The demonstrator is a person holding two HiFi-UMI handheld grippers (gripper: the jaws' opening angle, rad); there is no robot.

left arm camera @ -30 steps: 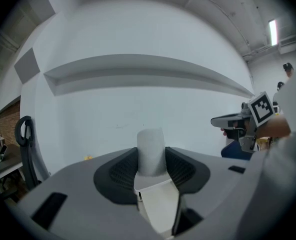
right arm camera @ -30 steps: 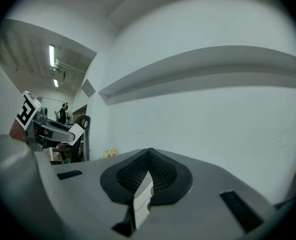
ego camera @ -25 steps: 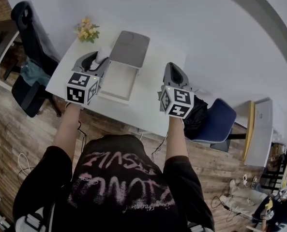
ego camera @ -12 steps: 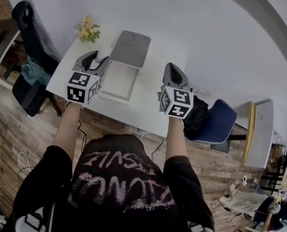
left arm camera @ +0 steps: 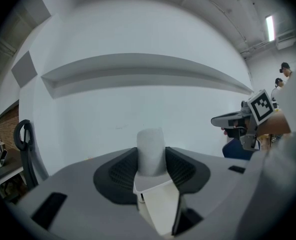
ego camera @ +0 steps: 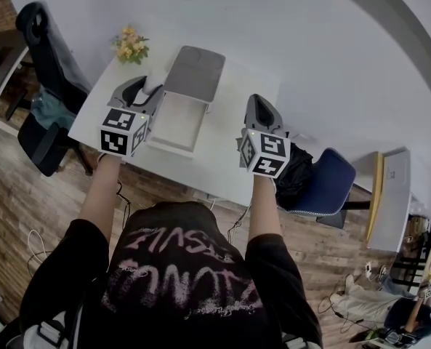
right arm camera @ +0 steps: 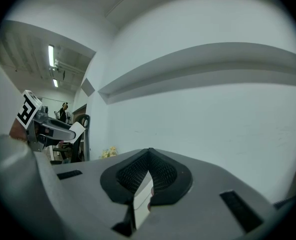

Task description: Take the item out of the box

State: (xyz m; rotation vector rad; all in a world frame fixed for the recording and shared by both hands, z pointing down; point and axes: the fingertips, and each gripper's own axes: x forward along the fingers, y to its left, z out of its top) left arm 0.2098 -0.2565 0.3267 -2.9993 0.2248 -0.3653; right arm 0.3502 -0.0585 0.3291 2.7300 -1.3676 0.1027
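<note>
Jaws of the left gripper (left arm camera: 151, 159) are being pressed, set fairly wide, on a white item (left arm camera: 150, 141), seemingly just left of the open box (ego camera: 179, 118) on the table (ego camera: 222, 162). The right gripper (right arm camera: 148, 154) is being held closed and empty.

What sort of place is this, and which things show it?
Probably an office workroom: a white table, a black office chair, a blue chair, and cables on the wooden floor.
</note>
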